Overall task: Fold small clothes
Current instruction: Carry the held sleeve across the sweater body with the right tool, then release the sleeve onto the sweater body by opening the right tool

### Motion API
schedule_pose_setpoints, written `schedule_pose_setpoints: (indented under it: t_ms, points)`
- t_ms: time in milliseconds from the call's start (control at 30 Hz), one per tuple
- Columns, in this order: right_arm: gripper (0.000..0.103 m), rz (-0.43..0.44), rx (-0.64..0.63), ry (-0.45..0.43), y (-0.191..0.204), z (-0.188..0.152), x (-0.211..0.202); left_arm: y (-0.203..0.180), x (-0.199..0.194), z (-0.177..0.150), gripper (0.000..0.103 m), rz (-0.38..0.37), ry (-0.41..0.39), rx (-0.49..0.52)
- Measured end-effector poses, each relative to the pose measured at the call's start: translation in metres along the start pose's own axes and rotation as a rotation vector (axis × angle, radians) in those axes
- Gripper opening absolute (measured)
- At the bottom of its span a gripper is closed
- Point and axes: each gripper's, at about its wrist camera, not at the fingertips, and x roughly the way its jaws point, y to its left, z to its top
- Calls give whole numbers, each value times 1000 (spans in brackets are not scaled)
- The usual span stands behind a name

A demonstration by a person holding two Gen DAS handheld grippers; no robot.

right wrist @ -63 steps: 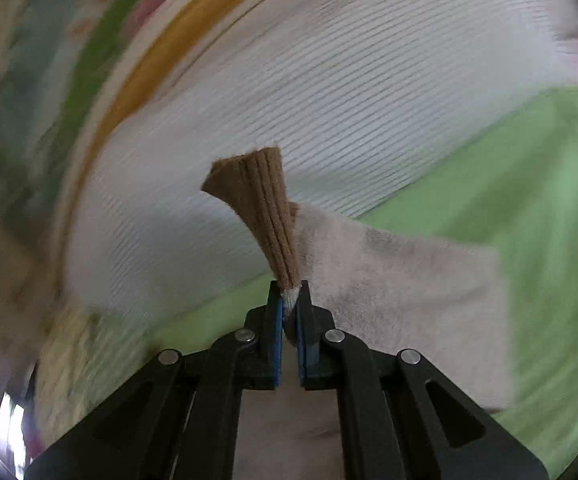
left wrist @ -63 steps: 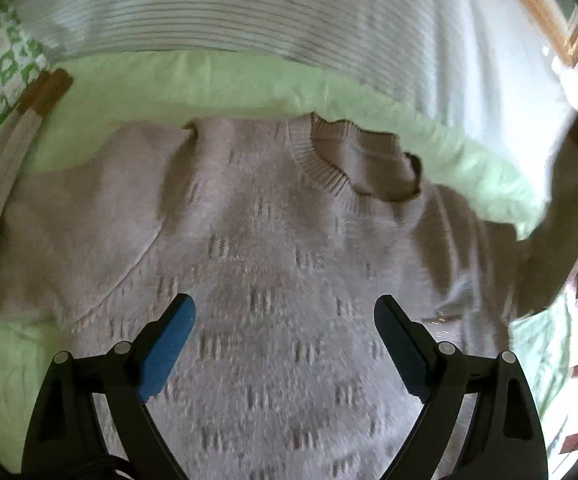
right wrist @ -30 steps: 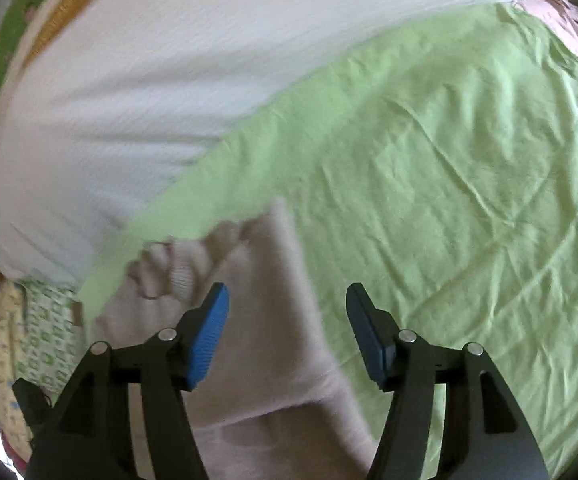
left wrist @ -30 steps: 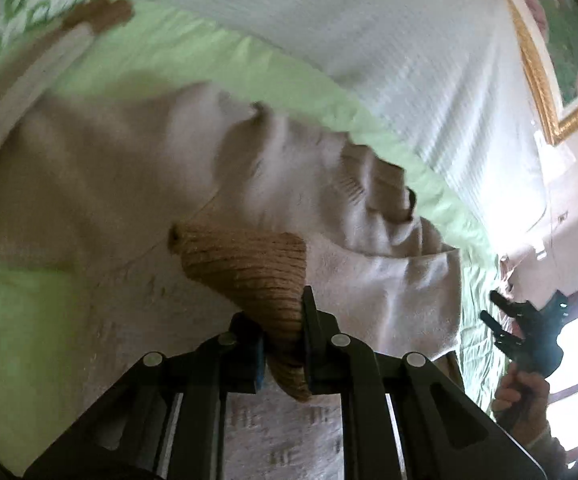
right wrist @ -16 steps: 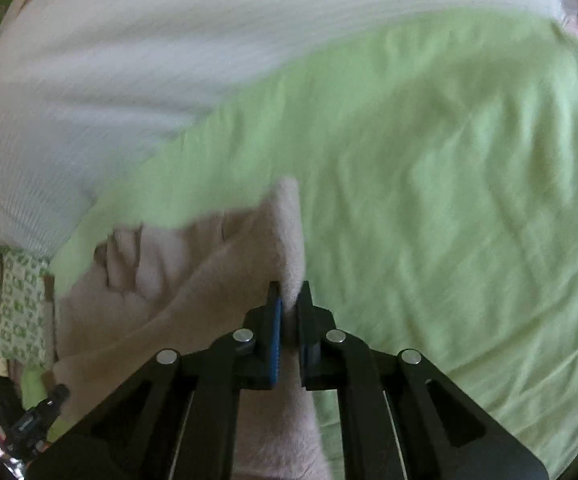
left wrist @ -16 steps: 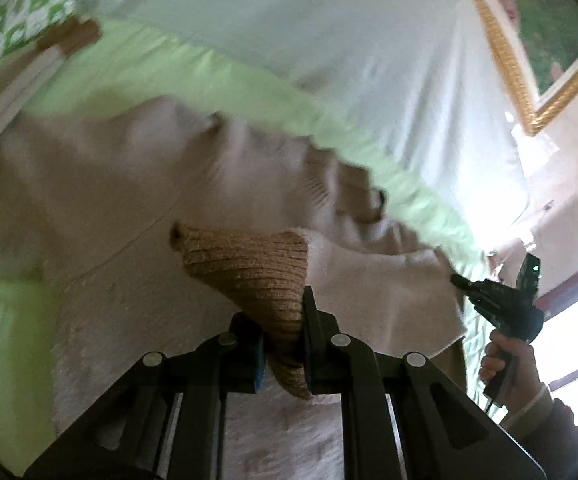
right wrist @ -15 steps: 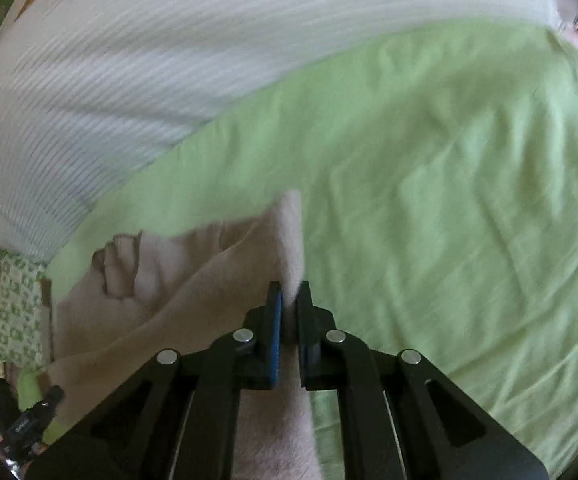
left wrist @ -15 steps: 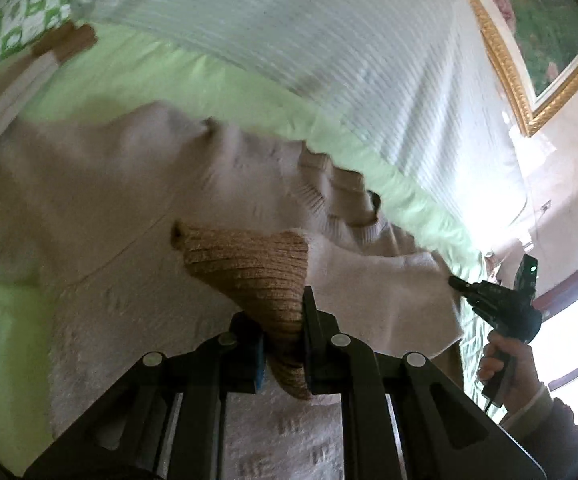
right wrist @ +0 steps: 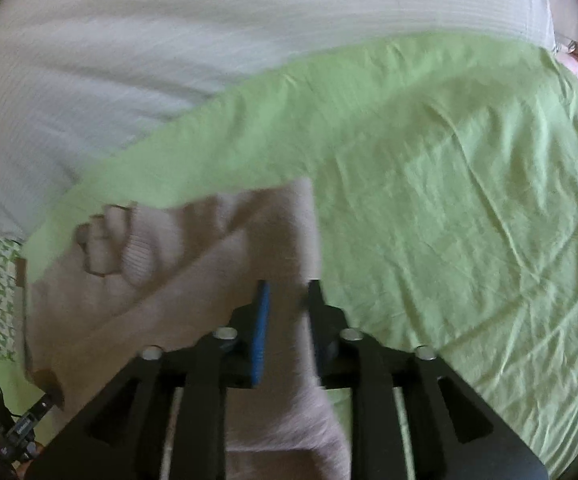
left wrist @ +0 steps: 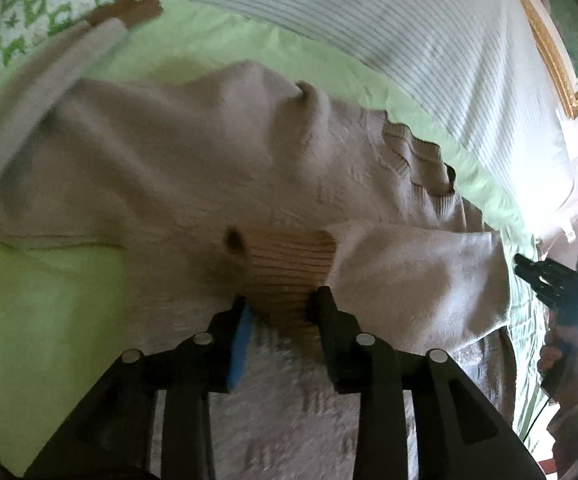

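Observation:
A beige knit sweater (left wrist: 193, 168) lies on a green bedsheet (left wrist: 33, 288), neck toward the far side. Its right sleeve is folded across the chest, and the ribbed brown cuff (left wrist: 289, 268) lies between the jaws of my left gripper (left wrist: 281, 312), which stand partly open around it. The other sleeve (left wrist: 69, 68) stretches off to the far left. In the right wrist view my right gripper (right wrist: 287, 300) is partly open over the folded edge of the sweater (right wrist: 193, 264) at its right side. The right gripper also shows in the left wrist view (left wrist: 561, 284).
A white striped blanket (left wrist: 389, 32) lies beyond the sweater. A green-and-white patterned cloth (left wrist: 29, 12) is at the far left. A gold picture frame (left wrist: 561, 68) hangs on the wall at right. Bare green sheet (right wrist: 469, 208) spreads to the right of the sweater.
Both grippers were shut on the sweater half a second ago, the left on the brown cuff and the right on the folded edge. Both have now opened, and the cuff lies on the chest.

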Motion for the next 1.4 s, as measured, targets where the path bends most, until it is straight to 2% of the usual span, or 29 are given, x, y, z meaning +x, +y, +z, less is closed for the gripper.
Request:
schedule_pose_setpoints:
  t_ms: [67, 167, 233, 267, 367, 500, 567, 633, 733, 767, 800, 833, 900, 967, 1067, 1167, 1200, 1233, 1267, 1333, 1400]
  points:
    - [55, 30, -3, -39, 9, -4, -16, 7, -12, 3, 34, 13, -21, -7]
    - [56, 100, -27, -61, 26, -13, -33, 22, -30, 11, 45, 61, -58, -21]
    - [56, 147, -41, -39, 41, -21, -32, 35, -43, 20, 50, 98, -92, -38]
    - [56, 176, -56, -20, 50, -27, -32, 40, -48, 24, 57, 128, -102, -41]
    - [56, 226, -72, 15, 64, -43, -30, 58, -57, 47, 67, 247, -147, -38]
    - [56, 262, -62, 77, 78, -66, -18, 75, -51, 88, 75, 403, -181, -8]
    - [56, 278, -62, 113, 83, -75, -9, 85, -39, 112, 75, 481, -176, 10]
    - [56, 285, -61, 138, 85, -81, -8, 97, -19, 134, 75, 543, -131, 5]
    - [56, 291, -59, 160, 85, -86, -8, 112, 12, 153, 75, 603, -47, 3]
    - [56, 292, -54, 165, 84, -86, -8, 115, 16, 155, 69, 604, -36, -2]
    - [56, 293, -51, 170, 82, -86, -7, 120, 19, 157, 48, 575, -27, -21]
    - [56, 291, -50, 170, 81, -85, -6, 122, 18, 157, 40, 541, -31, -34]
    - [56, 292, -53, 160, 78, -84, -9, 120, 12, 159, 11, 488, -50, -44]
    - [56, 305, -61, 149, 77, -83, -10, 110, 1, 159, 6, 412, -73, -48]
    - [56, 339, -72, 141, 78, -81, -12, 78, -23, 153, 4, 253, -115, -31]
    - [55, 348, -67, 105, 75, -78, -17, 14, -51, 139, 3, 109, -164, 55]
    - [55, 350, -59, 98, 74, -77, -18, -15, -60, 130, 4, 21, -176, 79]
    - [55, 353, -42, 88, 71, -75, -21, -36, -63, 124, 4, -30, -177, 99]
    - [55, 377, -21, 25, 68, -75, -22, -59, -65, 116, 4, -83, -176, 126]
    - [55, 367, 10, 6, 60, -74, -26, -112, -57, 94, 5, -216, -136, 190]
    - [55, 357, 41, -8, 52, -74, -29, -163, -41, 64, 8, -279, -76, 281]
